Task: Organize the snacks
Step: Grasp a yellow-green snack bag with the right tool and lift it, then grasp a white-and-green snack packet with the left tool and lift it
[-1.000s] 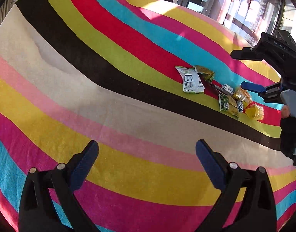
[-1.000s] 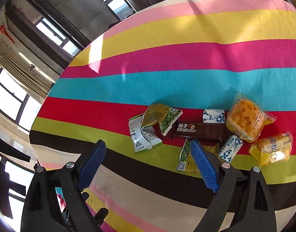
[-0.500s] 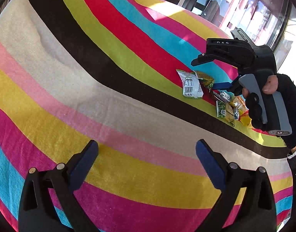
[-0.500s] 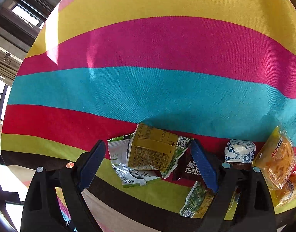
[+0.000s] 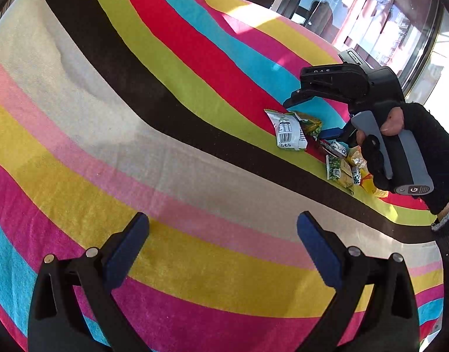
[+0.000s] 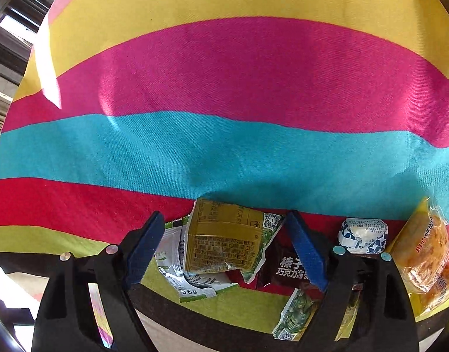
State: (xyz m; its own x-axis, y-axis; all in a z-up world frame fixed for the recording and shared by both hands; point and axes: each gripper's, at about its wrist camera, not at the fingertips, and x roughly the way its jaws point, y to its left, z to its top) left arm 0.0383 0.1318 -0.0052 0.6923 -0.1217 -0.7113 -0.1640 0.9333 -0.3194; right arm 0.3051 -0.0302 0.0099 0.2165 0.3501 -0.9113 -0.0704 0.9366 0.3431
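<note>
L gripper (image 5: 223, 239) hovering over pink/yellow stripes w/ jaws wide apart, nothing between; R gripper (image 6: 221, 246) pointing down at the snack pile, jaws closing round the olive-gold packet (image 6: 224, 237), pads not yet pressing; packet lying atop white packet (image 6: 177, 264), brown bar (image 6: 286, 267) just right; striped cloth (image 6: 224, 88) covering surface; windows (image 5: 371, 23) behind.

Gold packet (image 6: 224, 240) atop white packet (image 6: 183, 275), on striped cloth (image 6: 224, 73); bun (image 6: 423, 249) rightmost
</note>
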